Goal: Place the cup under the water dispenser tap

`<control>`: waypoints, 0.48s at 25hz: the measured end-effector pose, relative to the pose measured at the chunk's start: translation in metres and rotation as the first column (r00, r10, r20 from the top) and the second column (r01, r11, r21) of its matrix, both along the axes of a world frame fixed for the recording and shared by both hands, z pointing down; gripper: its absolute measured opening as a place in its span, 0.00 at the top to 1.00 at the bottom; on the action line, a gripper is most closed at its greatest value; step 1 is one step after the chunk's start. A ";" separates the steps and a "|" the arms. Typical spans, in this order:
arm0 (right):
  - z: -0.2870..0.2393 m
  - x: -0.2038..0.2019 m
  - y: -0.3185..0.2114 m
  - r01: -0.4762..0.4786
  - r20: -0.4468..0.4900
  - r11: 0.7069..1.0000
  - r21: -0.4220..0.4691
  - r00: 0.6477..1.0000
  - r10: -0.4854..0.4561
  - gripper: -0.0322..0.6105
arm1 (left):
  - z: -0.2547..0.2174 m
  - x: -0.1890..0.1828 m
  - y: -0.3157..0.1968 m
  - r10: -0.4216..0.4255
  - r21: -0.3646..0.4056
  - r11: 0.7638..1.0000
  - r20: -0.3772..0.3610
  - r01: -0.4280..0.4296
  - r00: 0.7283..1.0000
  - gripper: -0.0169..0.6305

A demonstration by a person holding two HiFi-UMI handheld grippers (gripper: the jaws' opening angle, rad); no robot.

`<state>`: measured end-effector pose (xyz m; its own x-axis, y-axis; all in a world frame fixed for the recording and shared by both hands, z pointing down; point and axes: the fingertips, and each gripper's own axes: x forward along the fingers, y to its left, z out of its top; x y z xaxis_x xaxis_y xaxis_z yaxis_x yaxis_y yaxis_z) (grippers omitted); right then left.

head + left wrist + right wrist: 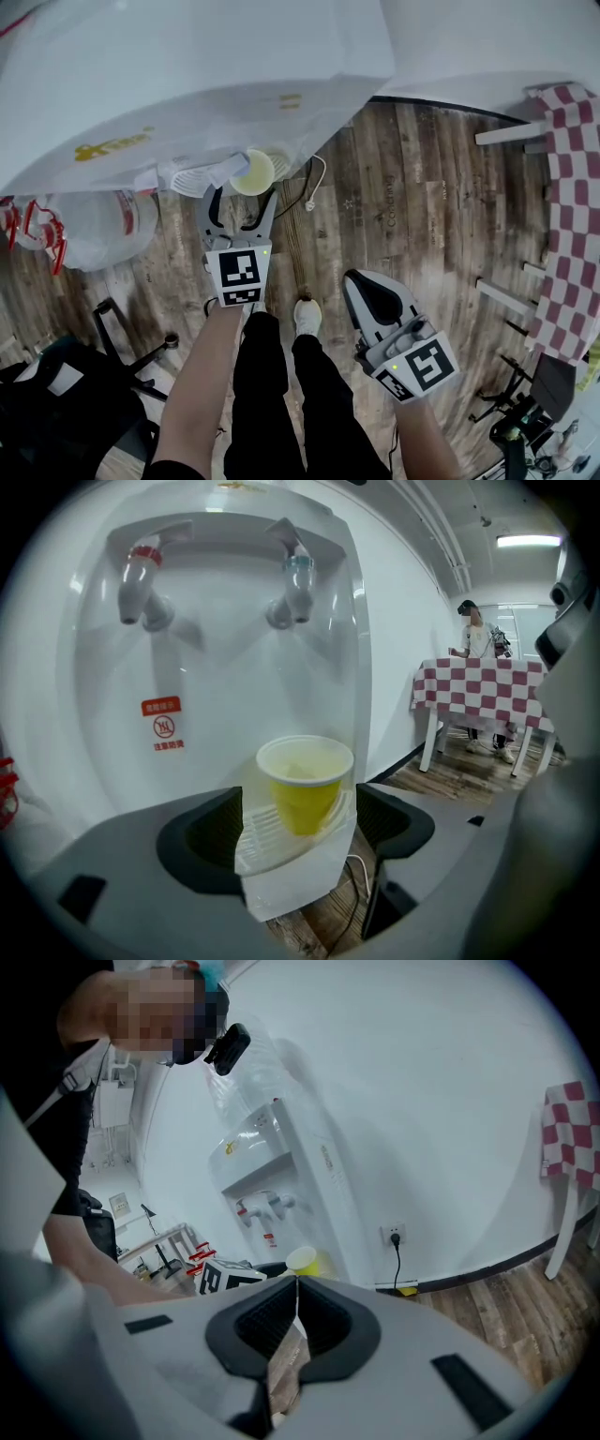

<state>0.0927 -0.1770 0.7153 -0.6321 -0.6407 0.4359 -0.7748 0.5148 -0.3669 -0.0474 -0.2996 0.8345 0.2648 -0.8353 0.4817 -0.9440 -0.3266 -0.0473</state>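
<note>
left gripper view shows your left gripper (298, 834) with its fingers spread wide, one dark pad on each side of the cup (305, 794) and neither touching it. nothing is pinched. the yellow cup stands upright on its own on the white drip tray (258, 832), toward the tray's right side. as far as i can judge, it sits straight beneath the blue-capped tap (294, 591) rather than the red tap (141, 578).

the placing looks done, so the step in hand is the retreat. draw the gripper straight back along the line it points, with the fingers as wide as they are now, until both pads are past the cup's rim. avoid any sideways swing or wrist roll. the cup looks light and empty, and it stands near the tray's edge, so a brush from the right pad could tip it off onto the floor (309, 939). don't dip as you back out either: the tray juts from the water dispenser (216, 714) just above the lower part of your fingers, and a white cord (354, 866) hangs beside it.

your right gripper (294, 1309) has its fingers pressed together on nothing and is held low, well apart from the dispenser. leave it there.
</note>
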 end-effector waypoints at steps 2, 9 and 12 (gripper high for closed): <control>-0.010 -0.004 0.001 0.010 0.001 1.000 0.011 1.000 -0.010 0.91 | -0.007 -0.003 0.009 0.004 -0.015 1.000 0.007 -0.004 1.000 0.40; -0.048 -0.015 0.008 0.035 0.031 0.999 0.031 0.999 -0.035 0.91 | -0.046 -0.014 0.042 -0.002 -0.056 0.998 -0.004 0.002 1.000 0.41; -0.065 -0.019 0.014 0.048 0.032 0.998 0.034 0.998 -0.049 0.92 | -0.069 -0.016 0.054 -0.003 -0.066 0.998 -0.014 0.002 1.000 0.47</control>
